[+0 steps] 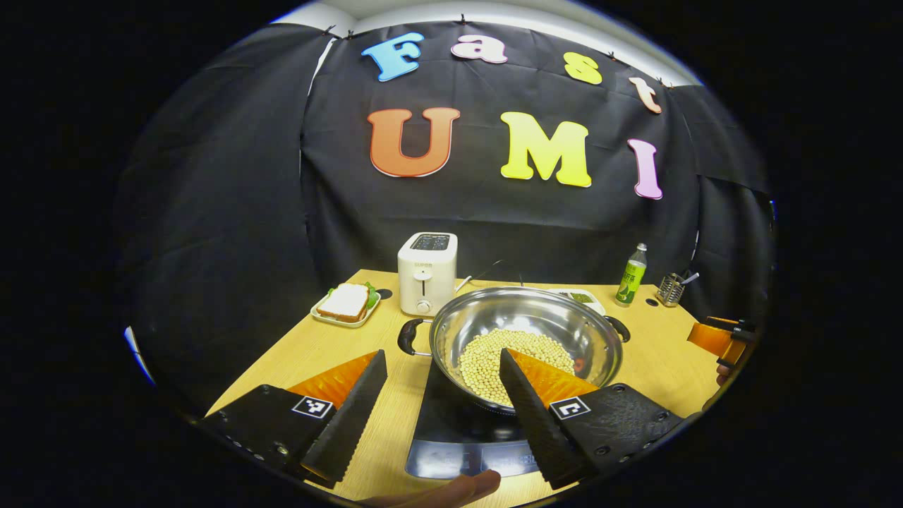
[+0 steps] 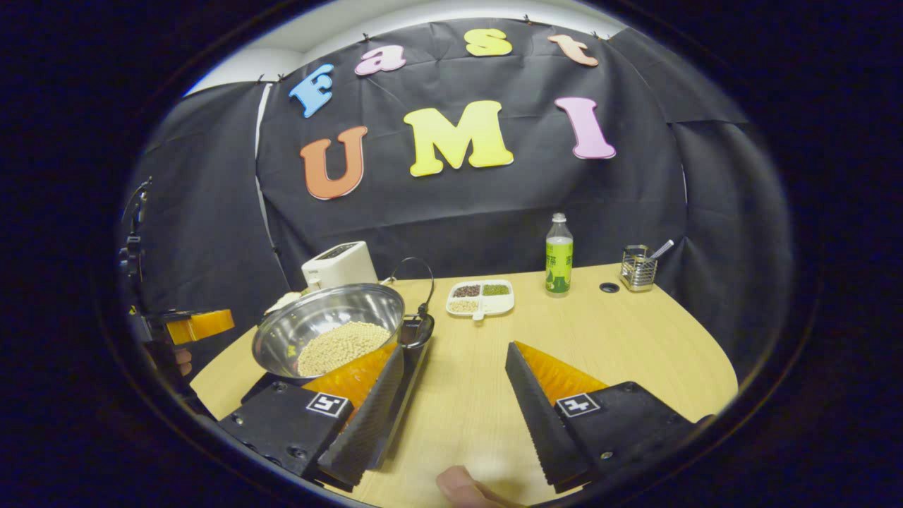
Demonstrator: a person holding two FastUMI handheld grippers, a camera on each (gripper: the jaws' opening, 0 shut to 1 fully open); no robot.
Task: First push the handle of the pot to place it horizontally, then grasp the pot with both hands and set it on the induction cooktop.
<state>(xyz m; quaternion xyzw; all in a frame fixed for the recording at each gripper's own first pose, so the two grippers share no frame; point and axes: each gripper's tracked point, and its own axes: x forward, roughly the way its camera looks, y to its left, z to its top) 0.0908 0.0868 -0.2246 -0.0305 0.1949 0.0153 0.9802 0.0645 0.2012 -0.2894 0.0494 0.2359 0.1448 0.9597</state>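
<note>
The steel pot sits on the black induction cooktop near the front of the wooden desk, with a heap of pale beans in its bowl. One of its dark side handles sticks out to the left in the left gripper view, the other to the right, so they lie level across the desk.

The left claw hangs open in front of the pot, its two fingers spread wide apart with nothing between them; the right finger overlaps the pot's near rim in that view, though I cannot tell whether it touches. The right claw is open too, held over bare desk to the right of the cooktop, gripping nothing. In the right gripper view the pot shows at the left with the left claw just past it at the edge.

Farther back stand a white toaster, a sandwich on a small plate to its left, a divided dish of grains, a green bottle and a wire holder near the cloth wall. A fingertip shows at the bottom edge of the right gripper view.
</note>
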